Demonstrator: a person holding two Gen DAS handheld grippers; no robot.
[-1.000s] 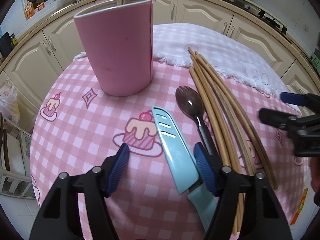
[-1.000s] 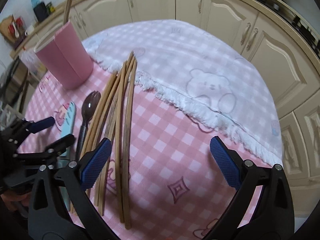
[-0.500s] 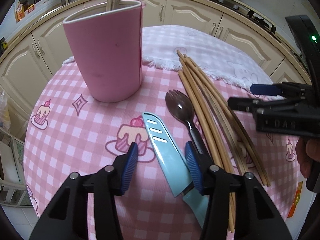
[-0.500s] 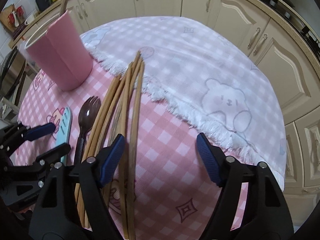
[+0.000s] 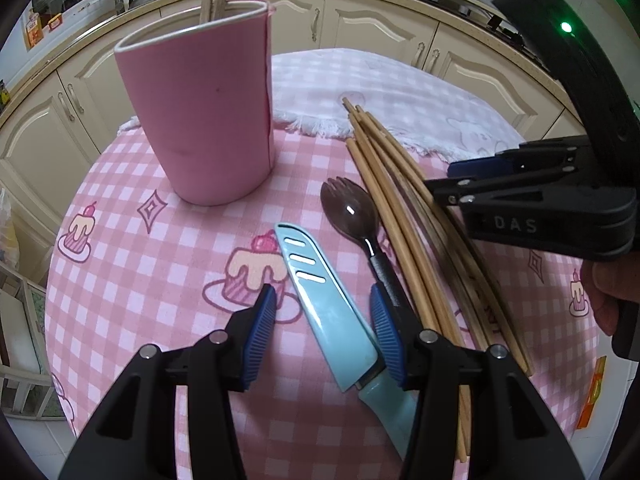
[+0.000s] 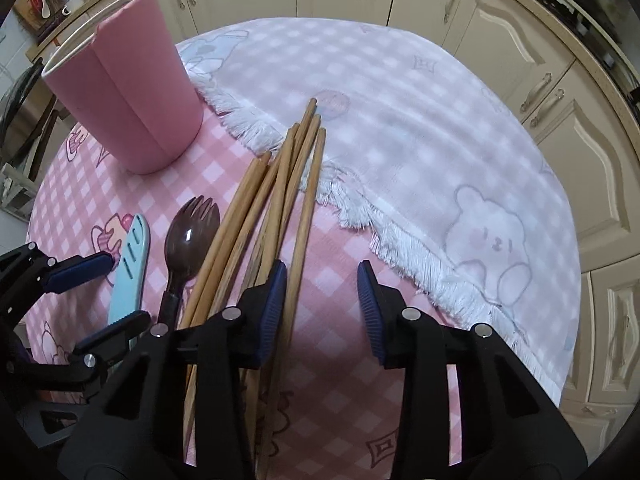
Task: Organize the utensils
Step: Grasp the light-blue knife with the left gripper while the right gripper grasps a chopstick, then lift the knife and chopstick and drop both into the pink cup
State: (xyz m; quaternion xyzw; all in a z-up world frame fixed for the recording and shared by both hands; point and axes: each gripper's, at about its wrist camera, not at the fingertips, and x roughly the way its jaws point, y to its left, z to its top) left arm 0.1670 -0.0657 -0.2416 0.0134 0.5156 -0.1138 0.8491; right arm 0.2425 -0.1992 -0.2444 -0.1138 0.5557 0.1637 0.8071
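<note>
1. At the lower centre of the left wrist view, your left gripper (image 5: 323,322) stands half open astride the knife (image 5: 332,304); the right pad looks close against its edge, the left pad clear, so no grip yet.
2. In the right wrist view, your right gripper (image 6: 322,308) is closing, with only the outermost chopstick (image 6: 304,216) between its jaws, the pads not yet pressing it.
3. Both grippers point steeply down at the table (image 5: 120,248).
4. Step in hand, as I judge it: picking up. Next, clamp firmly, lift, and carry to the pink cup (image 5: 200,120) at upper left, which already holds sticks.
</note>
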